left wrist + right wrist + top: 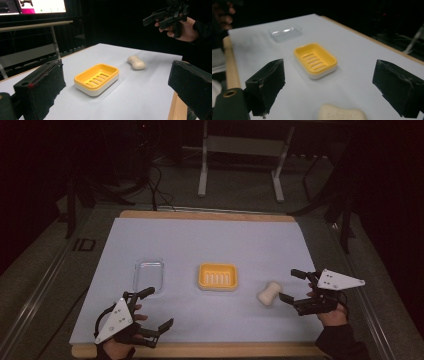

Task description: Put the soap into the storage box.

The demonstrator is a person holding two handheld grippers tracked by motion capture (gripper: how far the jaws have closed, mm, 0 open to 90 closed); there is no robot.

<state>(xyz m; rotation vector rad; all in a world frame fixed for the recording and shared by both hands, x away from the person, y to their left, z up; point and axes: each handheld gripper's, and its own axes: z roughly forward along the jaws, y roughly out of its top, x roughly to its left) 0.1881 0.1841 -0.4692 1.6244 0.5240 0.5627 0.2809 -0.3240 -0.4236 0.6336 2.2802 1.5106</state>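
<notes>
soap bar (268,293): loose on the bench (210,240), just ahead of right claw (292,286), near soap dish (217,276).
right claw: jaws wide, empty, lined up for pickup.
left claw (152,307): wide, empty, parked near clear lid (149,273).

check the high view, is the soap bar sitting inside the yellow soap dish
No, the soap bar lies on the bare white mat to the right of the yellow soap dish, clearly apart from it, and the dish holds nothing.
</notes>
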